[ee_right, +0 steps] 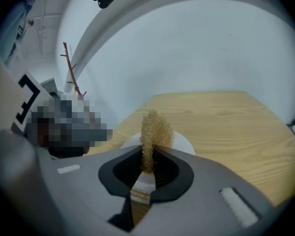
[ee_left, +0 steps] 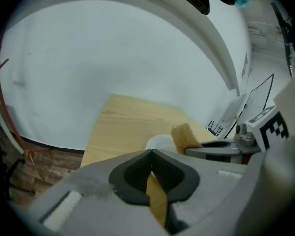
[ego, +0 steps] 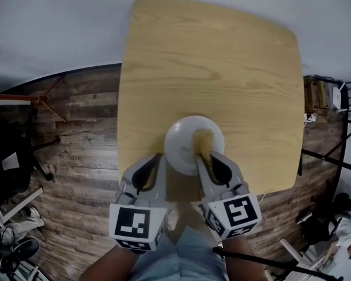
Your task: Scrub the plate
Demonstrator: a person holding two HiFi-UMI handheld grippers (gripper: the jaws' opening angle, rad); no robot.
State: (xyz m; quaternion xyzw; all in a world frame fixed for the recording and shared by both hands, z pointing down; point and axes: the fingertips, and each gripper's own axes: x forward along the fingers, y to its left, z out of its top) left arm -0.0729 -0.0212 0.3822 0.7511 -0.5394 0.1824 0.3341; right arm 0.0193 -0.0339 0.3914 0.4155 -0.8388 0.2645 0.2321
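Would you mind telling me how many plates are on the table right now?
1. One white plate lies near the table's front edge; the right gripper holds a scrubber over its right side. Nothing seems to hide another.

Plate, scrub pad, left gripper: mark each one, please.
plate (ego: pixel 180 140): head view, bare white left part of its face.
scrub pad (ee_right: pixel 156 129): right gripper view, tuft above the jaws.
left gripper (ee_left: pixel 151 153): left gripper view, where its shut jaw tips meet.
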